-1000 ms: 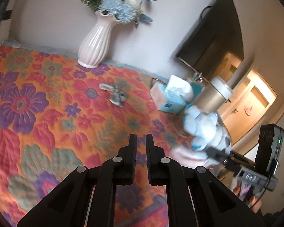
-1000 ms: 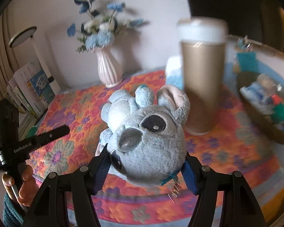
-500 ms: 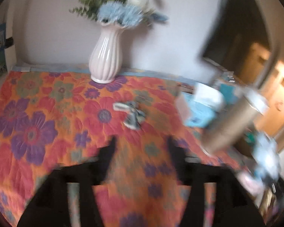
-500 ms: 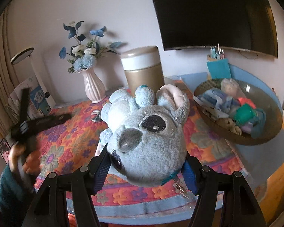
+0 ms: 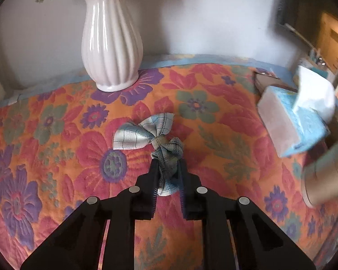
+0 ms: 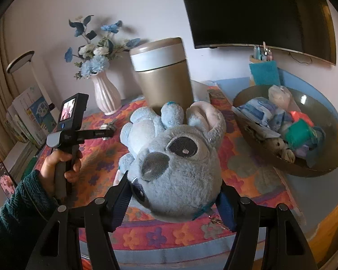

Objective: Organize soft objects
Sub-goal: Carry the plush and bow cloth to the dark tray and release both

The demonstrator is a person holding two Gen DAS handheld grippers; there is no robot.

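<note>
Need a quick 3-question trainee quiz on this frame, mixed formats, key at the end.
1. True or false: the right gripper holds a grey-blue plush koala.
2. The fingers of the left gripper are closing around which item? A) tissue box B) plaid fabric bow C) white vase
3. Fill in: soft items already sorted lie in the dark ____ at the right of the right wrist view.

Key: 1 true; 2 B; 3 bowl
</note>
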